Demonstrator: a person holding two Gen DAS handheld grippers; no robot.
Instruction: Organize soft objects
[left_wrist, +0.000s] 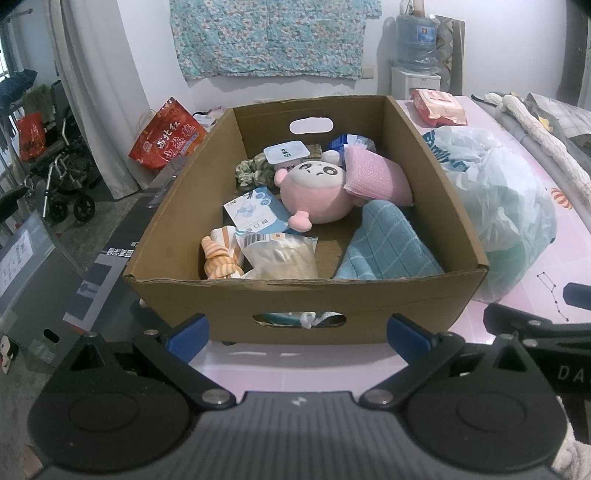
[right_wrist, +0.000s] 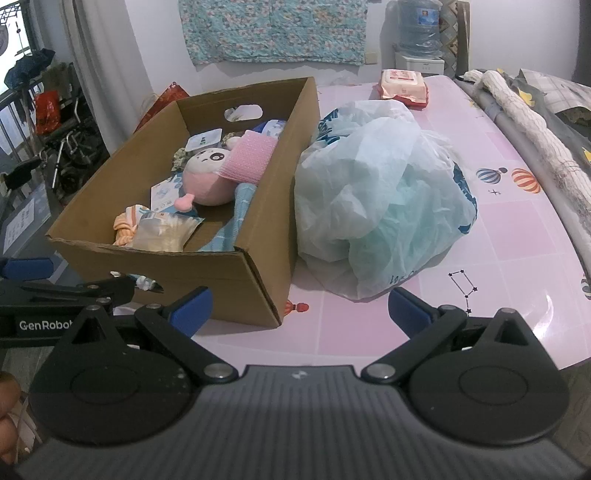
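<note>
Left claw (left_wrist: 297, 334): spread wide, nothing between its blue fingertips (left_wrist: 186, 332), hanging just short of the near wall of the cardboard box (left_wrist: 295, 295). The box sits on the pink patterned table (right_wrist: 369, 325), toward its left edge.

Box contents, left to right in the left wrist view:
- orange striped cloth (left_wrist: 218, 258), bundled in the near left corner
- clear packet (left_wrist: 280, 258) with a barcode label, touching the cloth
- blue-and-white card pack (left_wrist: 255, 214) behind it
- patterned scrunchie (left_wrist: 251, 171) and a small white tub (left_wrist: 286, 152) toward the far wall
- pink plush toy (left_wrist: 317, 195), centre, face up
- pink sponge-like pad (left_wrist: 376, 177) resting against the plush
- teal checked cloth (left_wrist: 388, 247), slumped against the right wall

Just right of the box: a crumpled pale green plastic bag (right_wrist: 376, 199), touching or nearly touching the box wall. Farther back on the table, a wet-wipes pack (right_wrist: 404, 86).

Right claw (right_wrist: 299, 308): also spread, empty, low over the near table edge, facing the gap between box and bag.

Progress, as judged: most soft items appear already gathered in the box. The bag and whatever it holds looks like the remainder.

Hard to make out: bag contents are not visible through the plastic. Something white and blue shows through the near handle cut-out (left_wrist: 299, 319); it cannot be identified. Items under the plush and the teal cloth are hidden. A rolled cream textile (right_wrist: 524, 114) lies along the table's right edge, partly cut off.
</note>
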